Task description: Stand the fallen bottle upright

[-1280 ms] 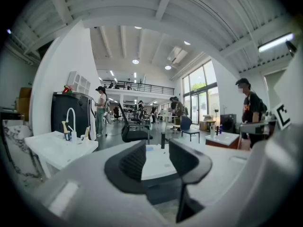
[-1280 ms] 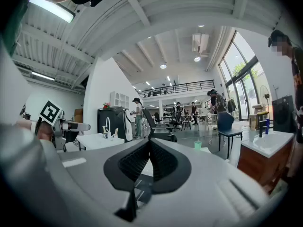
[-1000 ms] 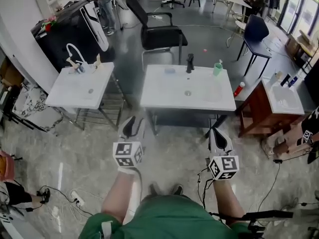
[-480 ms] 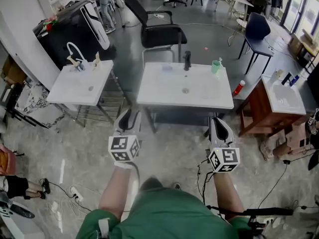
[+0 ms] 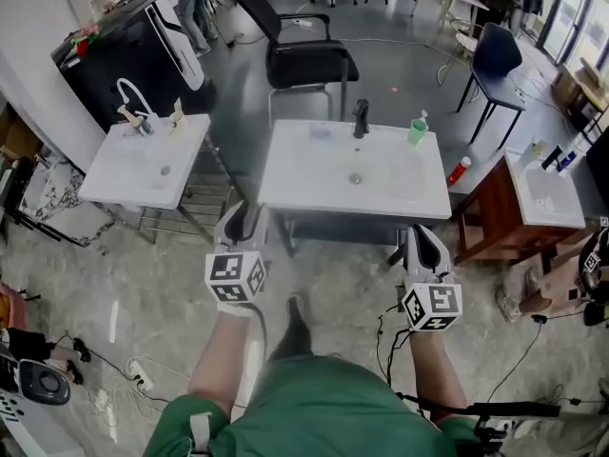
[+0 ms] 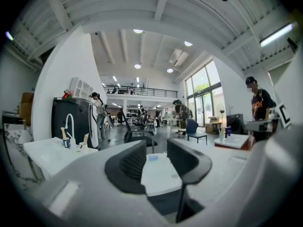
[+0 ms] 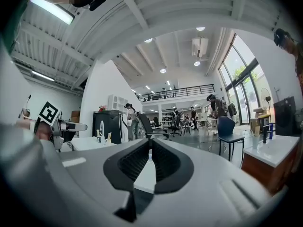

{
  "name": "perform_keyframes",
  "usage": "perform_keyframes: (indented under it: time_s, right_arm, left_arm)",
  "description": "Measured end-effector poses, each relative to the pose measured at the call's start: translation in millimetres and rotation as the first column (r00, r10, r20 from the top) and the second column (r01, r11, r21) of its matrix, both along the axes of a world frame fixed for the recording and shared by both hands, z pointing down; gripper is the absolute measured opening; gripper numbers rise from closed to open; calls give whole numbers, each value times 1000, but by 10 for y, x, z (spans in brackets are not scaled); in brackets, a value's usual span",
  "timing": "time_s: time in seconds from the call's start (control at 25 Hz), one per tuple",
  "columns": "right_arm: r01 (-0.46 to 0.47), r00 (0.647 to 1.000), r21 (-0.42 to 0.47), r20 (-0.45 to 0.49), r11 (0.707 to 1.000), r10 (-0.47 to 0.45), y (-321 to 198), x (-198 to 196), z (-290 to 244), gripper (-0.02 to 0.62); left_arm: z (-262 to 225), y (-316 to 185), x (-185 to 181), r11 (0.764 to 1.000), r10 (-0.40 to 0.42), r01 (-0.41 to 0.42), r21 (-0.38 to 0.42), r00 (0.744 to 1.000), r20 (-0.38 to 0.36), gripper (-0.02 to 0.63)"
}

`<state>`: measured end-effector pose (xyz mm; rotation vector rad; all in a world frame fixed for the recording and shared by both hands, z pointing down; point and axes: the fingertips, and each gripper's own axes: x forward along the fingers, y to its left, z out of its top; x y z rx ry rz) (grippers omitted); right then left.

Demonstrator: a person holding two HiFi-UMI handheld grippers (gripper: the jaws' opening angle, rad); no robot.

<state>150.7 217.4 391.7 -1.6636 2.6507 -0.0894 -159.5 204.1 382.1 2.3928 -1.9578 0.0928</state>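
A red bottle (image 5: 459,170) with a white cap lies tilted just off the right edge of the white sink table (image 5: 314,184); I cannot tell what it rests on. On the table stand a green soap bottle (image 5: 417,129) and a black tap (image 5: 361,118). My left gripper (image 5: 244,215) hovers short of the table's front left, its jaws apart and empty; its view shows the gap between the left gripper (image 6: 156,148) jaws with the table behind. My right gripper (image 5: 421,236) is near the front right corner, well short of the bottle. The right gripper (image 7: 150,145) has its tips together, holding nothing.
Another white sink table (image 5: 124,174) stands to the left and a brown wooden cabinet (image 5: 495,222) with a basin to the right. A black office chair (image 5: 304,60) and a blue chair (image 5: 490,60) stand behind. Cables (image 5: 390,336) lie on the floor by my feet.
I have stepped toward the sink table, which now sits a little nearer to both grippers. The jaws look unchanged.
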Motion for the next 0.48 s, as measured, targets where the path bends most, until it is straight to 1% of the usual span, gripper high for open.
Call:
perform_keyframes:
  time_s: [0.24,0.48]
  right_arm:
    - [-79,997,-8,-21,997,79,-748,-101,-7,5]
    - [-128,991,-33,-37,991,126,-1429,-507,-23,5]
  left_arm:
    - [36,-939,-195,998,51,-51,21,999,-12,143]
    - [66,-1800,-581,994,104,-104,16,994,-34,143]
